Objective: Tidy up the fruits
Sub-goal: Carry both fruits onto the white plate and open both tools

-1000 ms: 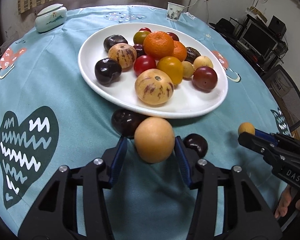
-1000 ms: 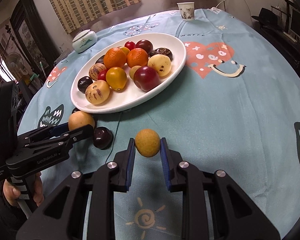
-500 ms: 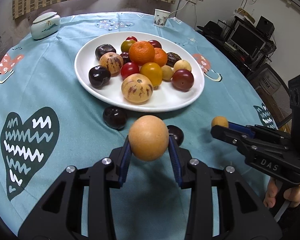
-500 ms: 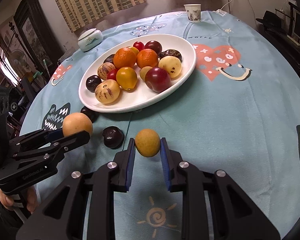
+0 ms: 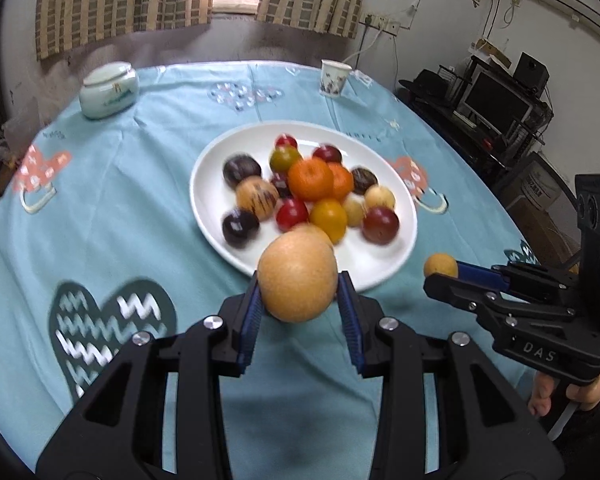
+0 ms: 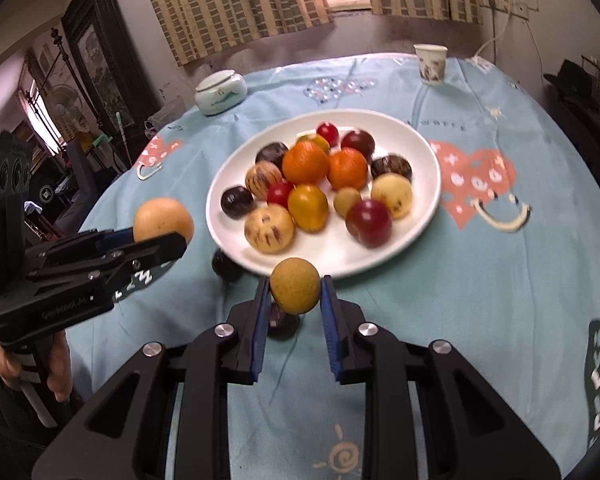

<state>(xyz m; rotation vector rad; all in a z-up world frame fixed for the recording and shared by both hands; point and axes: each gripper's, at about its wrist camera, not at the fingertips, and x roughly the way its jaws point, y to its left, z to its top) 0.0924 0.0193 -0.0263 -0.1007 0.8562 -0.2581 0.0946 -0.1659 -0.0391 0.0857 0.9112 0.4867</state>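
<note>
Both grippers had come up off the table w/ their fruit since a sec earlier, when each piece still sat low near the cloth. The left gripper (image 5: 299, 304) was clamped on the big tan pear-like fruit (image 5: 297, 278), blue pads tight on both sides; it now hung over the near rim of the white plate (image 5: 208, 184), hiding a speckled fruit behind it. The right gripper (image 6: 295, 298) was pinched narrow on the small yellow-brown fruit (image 6: 295, 286), also raised, just short of the plate's near edge in its own view. From the left cam the right gripper (image 5: 440, 276) showed beside the plate w/ that small fruit (image 5: 441, 265) at its tip; from the right cam the left gripper (image 6: 168, 240) carried the tan fruit (image 6: 163, 220) left of the plate. Plate contents were blurred, so cams were moving. Two dark fruits, one by the plate rim (image 6: 226, 266) and one under the right fingers (image 6: 283, 322), were left on the teal tablecloth (image 6: 500, 300). Meaning, prob: pick-up phase done for both, carry-to-plate under way; next would be lowering into a free spot near the front of the plate w/o knocking the pile. Then the two dark ones remain.
</note>
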